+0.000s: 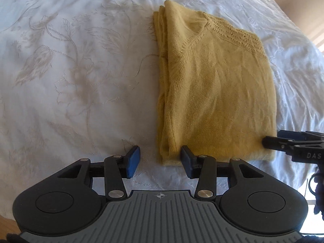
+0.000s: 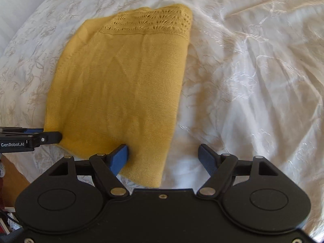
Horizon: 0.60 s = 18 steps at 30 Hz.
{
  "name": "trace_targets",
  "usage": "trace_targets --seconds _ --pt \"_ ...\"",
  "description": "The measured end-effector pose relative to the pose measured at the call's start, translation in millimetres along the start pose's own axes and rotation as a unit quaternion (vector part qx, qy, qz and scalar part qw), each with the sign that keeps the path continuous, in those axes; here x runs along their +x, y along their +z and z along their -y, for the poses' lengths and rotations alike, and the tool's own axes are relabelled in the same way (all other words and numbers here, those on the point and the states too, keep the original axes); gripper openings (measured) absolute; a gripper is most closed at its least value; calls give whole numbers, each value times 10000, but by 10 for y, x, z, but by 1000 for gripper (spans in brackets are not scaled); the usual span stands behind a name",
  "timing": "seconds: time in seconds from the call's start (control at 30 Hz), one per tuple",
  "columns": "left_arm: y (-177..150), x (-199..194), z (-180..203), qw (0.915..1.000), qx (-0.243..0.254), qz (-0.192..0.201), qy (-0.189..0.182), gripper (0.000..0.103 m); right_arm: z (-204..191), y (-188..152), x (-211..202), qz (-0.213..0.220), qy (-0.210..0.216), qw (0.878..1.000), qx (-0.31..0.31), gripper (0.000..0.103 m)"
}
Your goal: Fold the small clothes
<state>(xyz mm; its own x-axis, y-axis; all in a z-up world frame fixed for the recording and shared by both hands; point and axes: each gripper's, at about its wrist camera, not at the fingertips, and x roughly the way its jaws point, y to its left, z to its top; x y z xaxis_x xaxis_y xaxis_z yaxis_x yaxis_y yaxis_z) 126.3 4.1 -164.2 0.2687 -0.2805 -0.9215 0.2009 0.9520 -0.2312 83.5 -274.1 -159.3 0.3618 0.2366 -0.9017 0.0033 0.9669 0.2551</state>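
- Left wrist view: a folded mustard knit sweater (image 1: 216, 93), fine-ribbed with an openwork lace band at its far end, lies on a white embroidered bedspread (image 1: 70, 64). The left gripper (image 1: 160, 161) stands apart over the sweater's near left corner, pinching nothing.
- Right wrist view: the right gripper (image 2: 163, 159) is spread wide across the sweater's (image 2: 121, 85) near right corner, its blue pads (image 2: 119, 159) not pressing it.

A bed, covered by a wrinkled white bedspread (image 1: 81, 70) embroidered with flowers, bears one folded yellow knit sweater (image 1: 218, 93) lying flat.
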Motion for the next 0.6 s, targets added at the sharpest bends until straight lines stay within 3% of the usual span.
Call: trace_targets --seconds 0.13,0.2,0.23,0.27,0.3,0.4,0.47,0.6 --pt "131 -387 95 9974 313 621 -167 44 60 166 -261 597 213 9978 186 82" --pt "280 -510 171 9937 407 1004 -300 58 65 338 -315 874 255 9954 295 94" --pt "384 -526 209 9920 417 1132 -376 74 67 426 -310 955 274 9944 361 96" --pt "474 -520 234 9905 405 1233 -456 80 63 529 -281 1004 265 9937 423 96" --pt "600 -473 274 9891 362 1317 -542 81 62 620 -244 1042 229 9932 468 96" --pt "926 -287 333 9905 228 1303 -386 85 43 893 -139 1113 143 9923 531 102" --pt "1070 -190 367 9904 240 1350 -183 95 67 1023 -31 1058 111 9926 579 102" --pt "1307 85 327 9937 293 1084 -7 95 135 1211 139 894 -20 9940 636 102"
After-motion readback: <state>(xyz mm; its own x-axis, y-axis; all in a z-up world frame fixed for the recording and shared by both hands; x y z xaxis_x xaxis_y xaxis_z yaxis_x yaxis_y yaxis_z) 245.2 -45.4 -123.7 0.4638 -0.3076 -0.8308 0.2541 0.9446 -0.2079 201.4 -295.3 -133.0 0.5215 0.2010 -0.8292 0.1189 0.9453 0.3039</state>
